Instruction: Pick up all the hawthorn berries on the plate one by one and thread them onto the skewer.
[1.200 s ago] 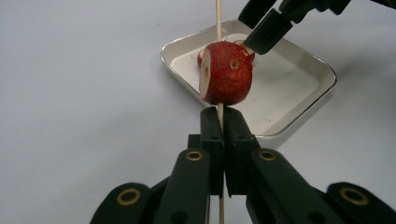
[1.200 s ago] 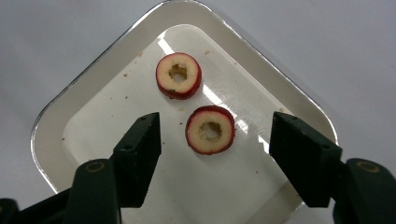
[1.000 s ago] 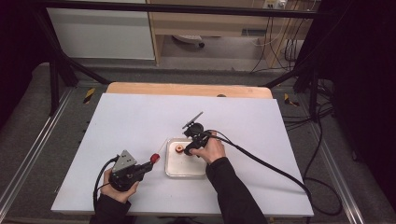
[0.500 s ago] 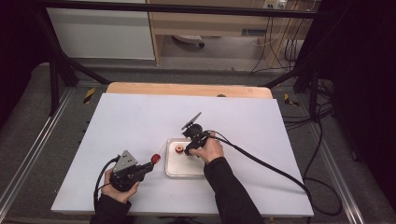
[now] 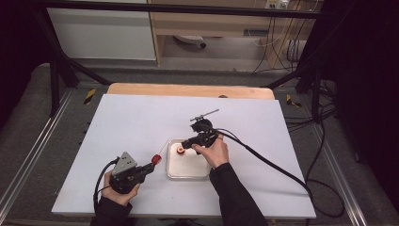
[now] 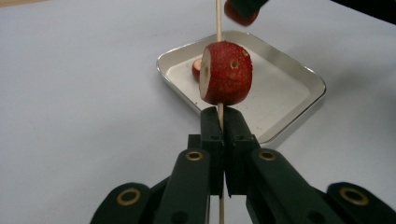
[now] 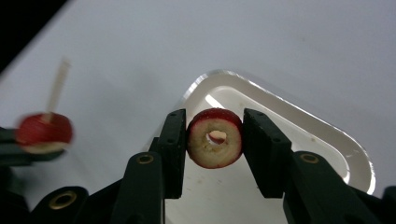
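High view: right tool [image 5: 184, 146], jaws just closing, gripping fruit ring [image 5: 180, 150], now higher above tray [image 5: 188, 167].

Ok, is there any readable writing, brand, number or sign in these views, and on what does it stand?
None can be read.
Tray, skewer, fruit pieces and both grippers' black jaws: no lettering.
Yellow-and-black markers on the floor beside the table: hazard stripes, no words.

Red cored fruit ring [image 7: 215, 137] upright above white tray [image 7: 299, 121].
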Motion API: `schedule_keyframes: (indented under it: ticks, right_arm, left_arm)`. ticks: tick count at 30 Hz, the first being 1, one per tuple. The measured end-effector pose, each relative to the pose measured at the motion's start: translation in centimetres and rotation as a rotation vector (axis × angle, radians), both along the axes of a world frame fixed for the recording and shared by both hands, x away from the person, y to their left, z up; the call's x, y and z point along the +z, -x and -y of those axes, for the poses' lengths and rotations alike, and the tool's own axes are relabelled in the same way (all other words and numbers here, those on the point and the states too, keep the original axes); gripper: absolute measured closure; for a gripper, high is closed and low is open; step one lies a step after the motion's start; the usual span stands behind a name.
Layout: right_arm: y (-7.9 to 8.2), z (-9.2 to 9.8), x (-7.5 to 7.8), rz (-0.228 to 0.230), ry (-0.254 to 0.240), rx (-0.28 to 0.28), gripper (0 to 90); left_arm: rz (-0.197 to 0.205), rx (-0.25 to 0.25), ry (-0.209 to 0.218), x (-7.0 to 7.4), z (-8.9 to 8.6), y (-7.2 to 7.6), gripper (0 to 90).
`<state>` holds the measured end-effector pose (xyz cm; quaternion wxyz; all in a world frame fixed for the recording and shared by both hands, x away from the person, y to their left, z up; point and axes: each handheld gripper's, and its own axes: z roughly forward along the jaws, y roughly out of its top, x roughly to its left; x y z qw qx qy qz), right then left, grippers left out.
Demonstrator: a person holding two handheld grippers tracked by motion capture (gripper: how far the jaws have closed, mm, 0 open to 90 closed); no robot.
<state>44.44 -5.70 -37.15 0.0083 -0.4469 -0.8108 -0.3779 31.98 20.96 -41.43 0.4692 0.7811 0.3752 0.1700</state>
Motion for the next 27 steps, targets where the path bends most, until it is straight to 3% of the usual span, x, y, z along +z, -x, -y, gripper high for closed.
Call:
schedule_keyframes:
  ticks: [6,13,20,27]
  right_arm:
    - [2.2,1.9,1.3,0.020,-0.337,-0.081,61.4]
    - [3.7,3.0,0.4,0.043,-0.635,-0.173,61.4]
    - [5.0,2.7,-0.2,0.086,-0.819,-0.228,61.5]
    - [5.8,2.5,-0.1,0.123,-0.965,-0.265,61.6]
  left_arm:
    - [0.029,0.014,0.060,0.9,0.3,0.9,87.7]
    - [0.031,0.025,0.096,1.6,1.0,2.0,87.8]
    - [0.041,0.009,0.129,2.2,1.9,2.8,87.8]
    - [0.027,0.018,0.143,2.3,3.1,3.1,87.8]
